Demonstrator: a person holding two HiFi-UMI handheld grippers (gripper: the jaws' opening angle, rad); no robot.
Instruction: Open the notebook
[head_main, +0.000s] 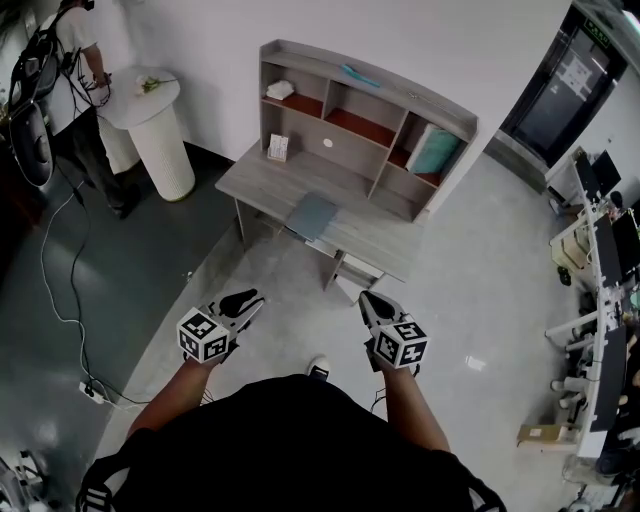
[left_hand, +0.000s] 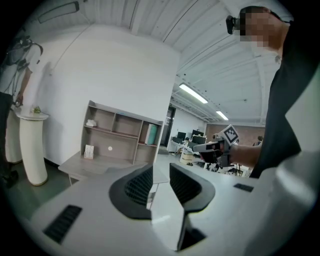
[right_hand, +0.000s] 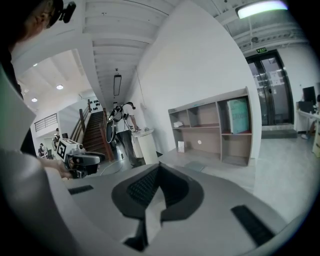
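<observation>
The flat grey-blue notebook (head_main: 312, 215) lies seemingly closed on the grey wooden desk (head_main: 262, 175); likely light, best lifted by its cover's free edge. The left gripper (head_main: 243, 303) stands apart, empty; the right gripper (head_main: 371, 303) together

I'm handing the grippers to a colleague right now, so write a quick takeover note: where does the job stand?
Left gripper: fingers apart, nothing between them.
Right gripper: fingers together, empty.
Notebook: lies flat on the desk, apparently closed.
Done: nothing yet; both grippers are held out over the floor, well short of the desk.
Left: step up to the desk, catch the cover's edge and open the notebook.
</observation>
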